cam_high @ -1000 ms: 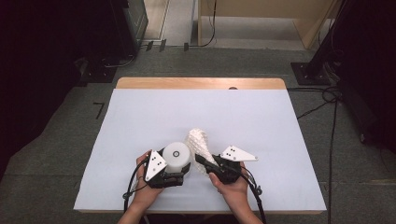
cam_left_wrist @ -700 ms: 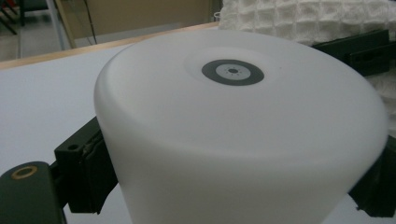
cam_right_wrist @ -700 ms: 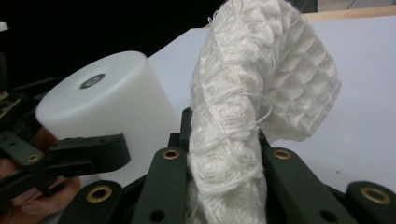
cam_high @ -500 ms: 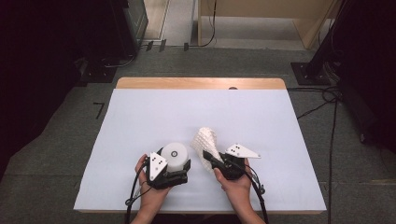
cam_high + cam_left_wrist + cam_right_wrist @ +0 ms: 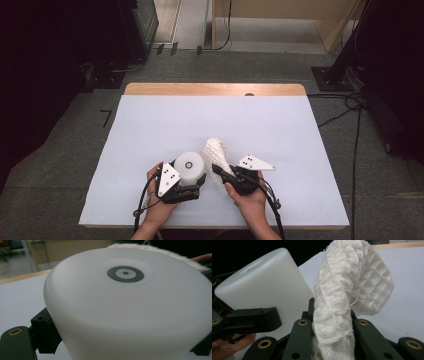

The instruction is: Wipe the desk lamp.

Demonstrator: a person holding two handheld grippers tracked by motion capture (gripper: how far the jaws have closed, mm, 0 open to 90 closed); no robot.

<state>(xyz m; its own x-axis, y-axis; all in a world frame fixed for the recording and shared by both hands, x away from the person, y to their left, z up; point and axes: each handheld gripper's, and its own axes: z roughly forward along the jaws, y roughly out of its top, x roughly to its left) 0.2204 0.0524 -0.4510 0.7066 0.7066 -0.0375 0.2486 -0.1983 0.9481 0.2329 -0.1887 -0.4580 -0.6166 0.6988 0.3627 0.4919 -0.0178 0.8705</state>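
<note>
A white plastic cup (image 5: 190, 166) lies tilted with its ring-marked bottom (image 5: 125, 273) facing up, and my left gripper (image 5: 196, 183) is shut on it, one jaw on each side of its wall (image 5: 130, 312). Just to its right, a white waffle-weave cloth (image 5: 216, 154) stands up in a folded bunch, with my right gripper (image 5: 220, 173) shut on its lower part. In the right gripper view the cloth (image 5: 342, 302) rises between the two jaws (image 5: 332, 332) and curls over to the right. The cup (image 5: 267, 287) sits close on its left.
Both hands work near the front edge of a table under a pale blue-white sheet (image 5: 210, 120). A wooden strip (image 5: 215, 89) shows along the far edge. Cables (image 5: 272, 210) trail back from the grippers. Dark equipment and grey floor surround the table.
The free top of the cloth has shifted slightly to the right. Both hands and the cup stay where they were.
</note>
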